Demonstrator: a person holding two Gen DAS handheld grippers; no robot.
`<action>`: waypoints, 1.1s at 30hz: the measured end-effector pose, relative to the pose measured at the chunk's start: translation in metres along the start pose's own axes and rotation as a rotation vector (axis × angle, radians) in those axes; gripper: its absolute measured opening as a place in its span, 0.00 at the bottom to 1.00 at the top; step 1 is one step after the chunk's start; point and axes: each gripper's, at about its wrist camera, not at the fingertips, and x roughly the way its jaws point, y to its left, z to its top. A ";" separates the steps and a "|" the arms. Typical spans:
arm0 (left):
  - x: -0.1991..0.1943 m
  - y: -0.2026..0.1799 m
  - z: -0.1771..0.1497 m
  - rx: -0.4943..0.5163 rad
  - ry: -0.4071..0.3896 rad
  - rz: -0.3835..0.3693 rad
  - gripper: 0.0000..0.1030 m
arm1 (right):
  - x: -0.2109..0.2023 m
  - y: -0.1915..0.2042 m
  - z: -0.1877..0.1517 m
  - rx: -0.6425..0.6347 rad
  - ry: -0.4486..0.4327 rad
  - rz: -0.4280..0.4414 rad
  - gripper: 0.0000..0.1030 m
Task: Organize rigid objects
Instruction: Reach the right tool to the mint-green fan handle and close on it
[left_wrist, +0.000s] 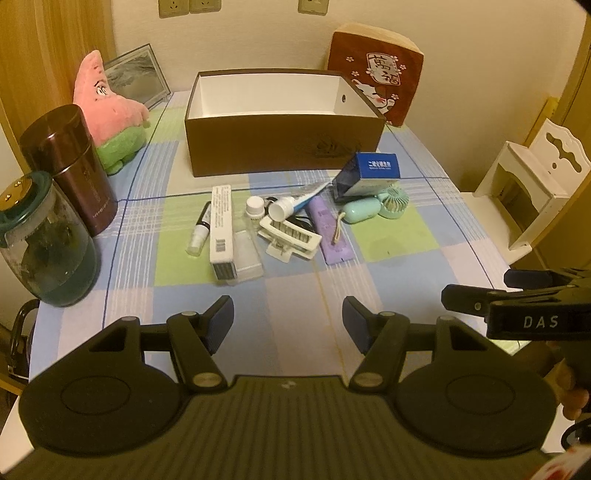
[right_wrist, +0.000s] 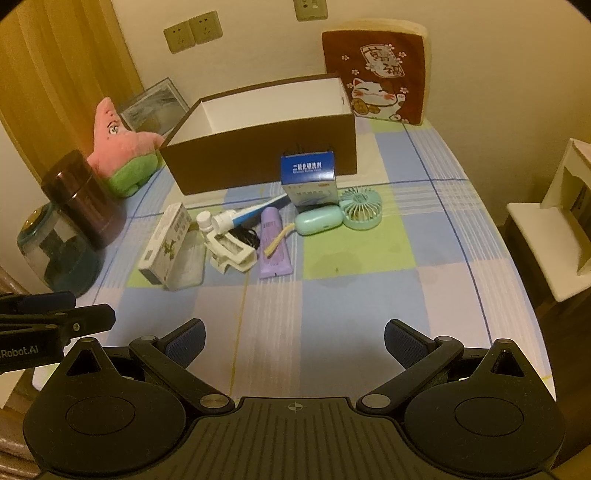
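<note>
Left wrist view. Left hand-held gripper (left_wrist: 288, 319) low over near edge of table (left_wrist: 295, 291), jaws spread apart, nothing between pads. Ahead of fingertips: cluster of small items on checked cloth. Directly ahead, slightly left: long white carton (left_wrist: 221, 229), small white vial (left_wrist: 199, 232) just left of it. Ahead, centre: white hair claw clip (left_wrist: 290, 238), toothpaste tube (left_wrist: 295, 203) resting across it, purple tube (left_wrist: 330, 232) to the right. Farther right: mint case (left_wrist: 360, 210) touching mint handheld fan (left_wrist: 393, 199), blue-white medicine box (left_wrist: 373, 173) tilted above them. Beyond cluster: open brown storage box (left_wrist: 284, 147), white inside. Far left: glass jar (left_wrist: 44, 243) and brown canister (left_wrist: 70, 170) side by side. Right hand-held gripper (left_wrist: 476, 291) visible at right edge, side-on.

Right wrist view. Right hand-held gripper (right_wrist: 293, 343) also wide open, empty, above bare cloth. Ahead and left: white carton (right_wrist: 166, 243), claw clip (right_wrist: 231, 251), purple tube (right_wrist: 273, 247). Ahead, centre: mint case (right_wrist: 317, 219), fan (right_wrist: 360, 208), medicine box (right_wrist: 310, 181) upright against the brown box (right_wrist: 266, 155). Left hand-held gripper (right_wrist: 74, 310) at left edge.
</note>
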 end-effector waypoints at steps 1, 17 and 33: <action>0.001 0.002 0.002 0.001 -0.001 0.002 0.61 | 0.002 0.001 0.003 0.002 -0.002 0.000 1.00; 0.025 0.038 0.017 0.019 0.006 -0.007 0.61 | 0.027 0.008 0.013 0.062 -0.032 0.012 1.00; 0.076 0.043 0.042 -0.018 0.043 0.054 0.58 | 0.079 -0.011 0.044 0.051 0.021 0.007 0.95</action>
